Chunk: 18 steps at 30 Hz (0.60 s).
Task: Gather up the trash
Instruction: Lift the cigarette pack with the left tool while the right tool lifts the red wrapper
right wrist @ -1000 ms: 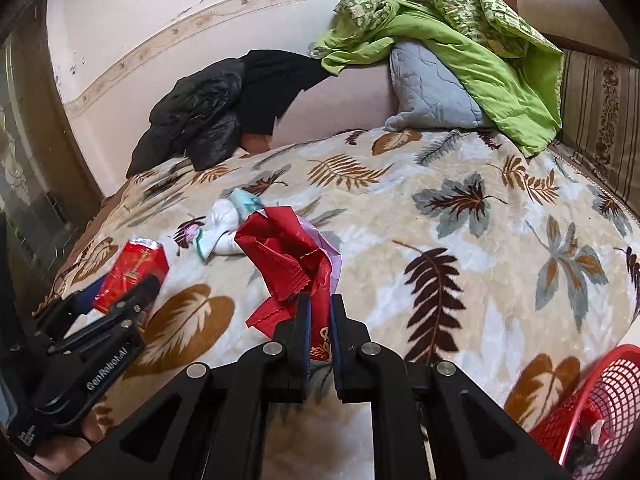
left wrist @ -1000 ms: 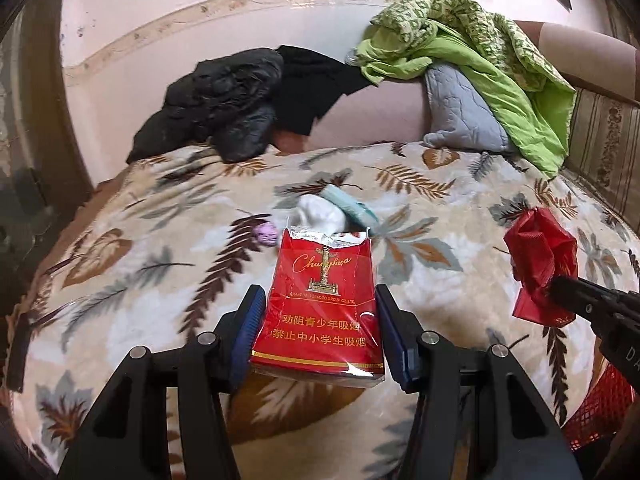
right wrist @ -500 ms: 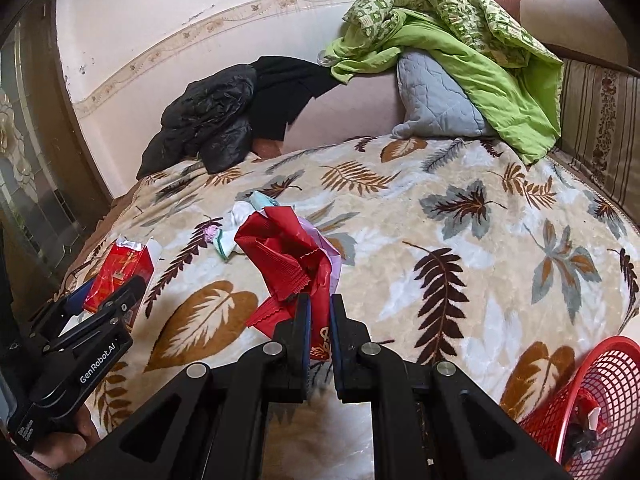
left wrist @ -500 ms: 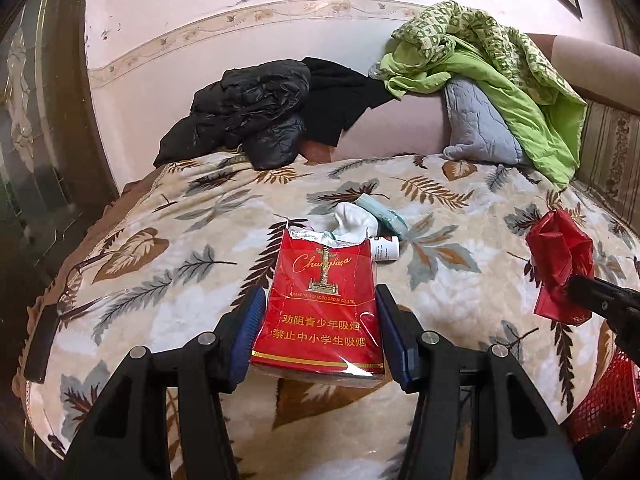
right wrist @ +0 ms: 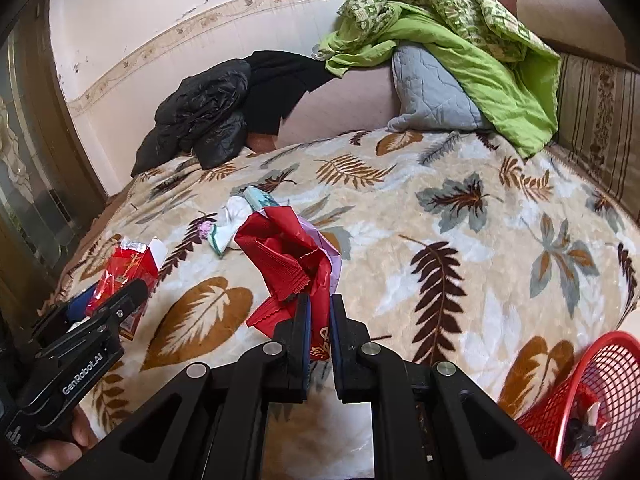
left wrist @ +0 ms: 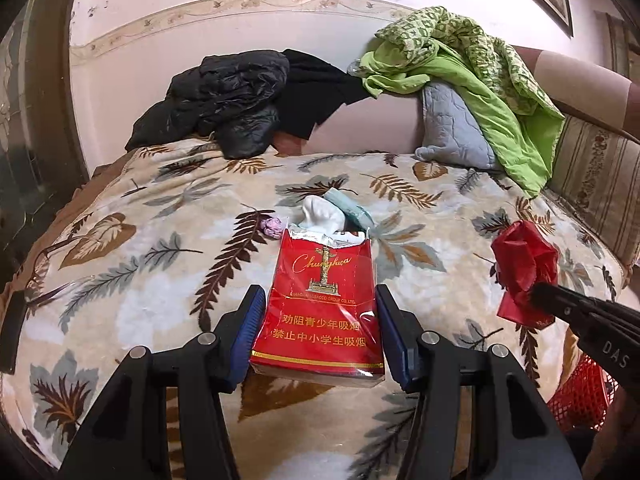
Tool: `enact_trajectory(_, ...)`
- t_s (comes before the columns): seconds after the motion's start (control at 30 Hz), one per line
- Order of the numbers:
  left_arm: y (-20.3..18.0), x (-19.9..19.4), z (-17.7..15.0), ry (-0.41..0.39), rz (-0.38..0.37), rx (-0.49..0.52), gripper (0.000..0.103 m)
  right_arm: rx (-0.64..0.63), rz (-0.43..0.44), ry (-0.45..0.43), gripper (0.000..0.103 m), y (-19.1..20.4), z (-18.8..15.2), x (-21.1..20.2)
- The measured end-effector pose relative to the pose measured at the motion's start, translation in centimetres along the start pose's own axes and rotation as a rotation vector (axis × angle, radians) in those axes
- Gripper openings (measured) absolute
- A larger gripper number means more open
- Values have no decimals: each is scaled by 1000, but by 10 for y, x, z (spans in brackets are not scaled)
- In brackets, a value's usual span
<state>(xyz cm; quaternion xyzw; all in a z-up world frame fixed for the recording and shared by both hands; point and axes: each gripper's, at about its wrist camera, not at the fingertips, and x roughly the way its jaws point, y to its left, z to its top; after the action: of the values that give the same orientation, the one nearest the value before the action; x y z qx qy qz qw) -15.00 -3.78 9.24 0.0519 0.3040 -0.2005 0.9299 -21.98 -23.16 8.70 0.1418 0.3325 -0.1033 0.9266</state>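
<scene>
My left gripper (left wrist: 320,312) is shut on a red Chunghwa cigarette pack (left wrist: 322,308) and holds it above the leaf-patterned bed blanket (left wrist: 160,240); the pack also shows in the right wrist view (right wrist: 128,268). My right gripper (right wrist: 319,312) is shut on a crumpled red wrapper (right wrist: 292,264), which also shows in the left wrist view (left wrist: 524,268). A white tissue wad (left wrist: 322,212), a pale blue packet (left wrist: 350,208) and a small purple scrap (left wrist: 273,227) lie on the blanket beyond the pack.
A red mesh trash basket (right wrist: 592,396) stands at the bed's lower right edge with some trash inside. A black jacket (left wrist: 224,100), a grey pillow (left wrist: 452,132) and a green quilt (left wrist: 472,64) lie at the headboard. A glass door (right wrist: 28,184) is on the left.
Both grippers have pulled back and risen from the bed, each still holding its item. More of the red basket shows in the right wrist view.
</scene>
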Motion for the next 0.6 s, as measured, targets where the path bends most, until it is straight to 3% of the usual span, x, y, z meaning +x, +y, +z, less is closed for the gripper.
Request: enact_trajectory(0.6,-23,2,-2,7,-51,45,54,23,-6,-5,9,-13,-1,-7)
